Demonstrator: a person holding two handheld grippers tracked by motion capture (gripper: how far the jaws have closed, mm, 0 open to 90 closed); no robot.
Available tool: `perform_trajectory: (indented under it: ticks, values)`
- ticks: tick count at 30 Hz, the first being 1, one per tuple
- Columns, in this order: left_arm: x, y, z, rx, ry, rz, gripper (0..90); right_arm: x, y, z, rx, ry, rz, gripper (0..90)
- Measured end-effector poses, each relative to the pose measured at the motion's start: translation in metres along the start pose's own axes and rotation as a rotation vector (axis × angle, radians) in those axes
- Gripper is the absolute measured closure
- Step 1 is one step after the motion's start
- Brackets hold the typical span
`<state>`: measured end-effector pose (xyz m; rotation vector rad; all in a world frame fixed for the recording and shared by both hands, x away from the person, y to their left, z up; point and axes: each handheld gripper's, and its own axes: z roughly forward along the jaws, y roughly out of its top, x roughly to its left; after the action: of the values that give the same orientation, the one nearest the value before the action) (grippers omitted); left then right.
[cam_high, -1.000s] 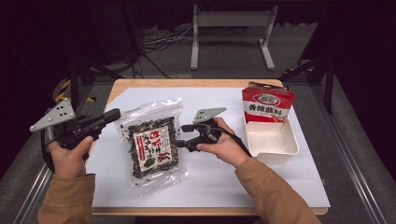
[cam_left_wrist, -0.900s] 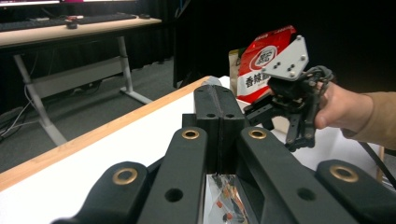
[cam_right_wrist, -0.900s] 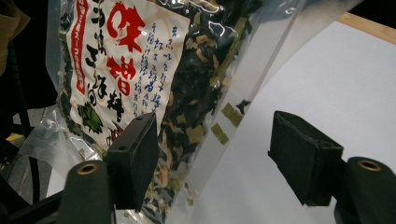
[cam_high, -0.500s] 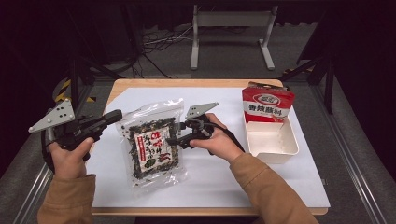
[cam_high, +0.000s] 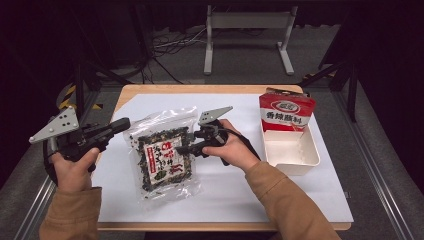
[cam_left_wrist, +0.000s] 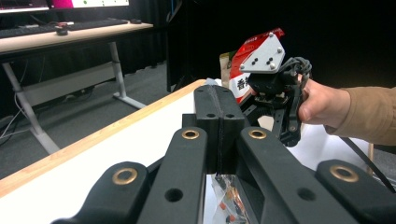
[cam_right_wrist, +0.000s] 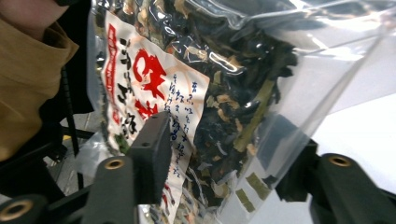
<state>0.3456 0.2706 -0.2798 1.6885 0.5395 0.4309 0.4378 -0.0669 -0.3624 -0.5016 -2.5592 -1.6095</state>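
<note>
- A clear bag of dried seaweed (cam_high: 164, 159) with a white and red label lies flat on the white sheet (cam_high: 300, 195) that covers the bench (cam_high: 165, 90), a little left of the bench's middle, its long side running away from the person.
- The right hand-held gripper (cam_high: 181, 149) reaches in from the bag's right side, its tips at the bag's right edge about halfway along its length.
- In the right gripper view the bag (cam_right_wrist: 224, 93) sits between the two black jaws: one jaw lies over the printed label, the other shows through the clear plastic on the far side. The jaws stand apart with the bag between them; whether they already press on it cannot be told.
- The person's right hand (cam_high: 235, 150) wraps the gripper's handle, just right of the bag.
- The left hand-held gripper (cam_high: 122, 123) is held above the bench's left edge, pointing toward the bag's upper left corner, near it but apart from it.
- In the left gripper view its two jaws are pressed together with nothing between them (cam_left_wrist: 219, 128).
- That same view shows the right hand-held gripper (cam_left_wrist: 275, 98) farther off, with its grey plate on top.
- A white tray (cam_high: 292, 152) stands at the right of the bench, well apart from the bag, with a red and white packet (cam_high: 286, 114) upright at its far end.
</note>
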Motion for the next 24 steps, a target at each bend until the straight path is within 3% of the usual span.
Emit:
perform_trajectory:
  ticks: [24]
  values:
    - [0.0015,-0.0041,0.0061,0.011,-0.015,-0.012,90.0,0.0059,0.0022,-0.0110,0.027,0.064,0.013,67.3]
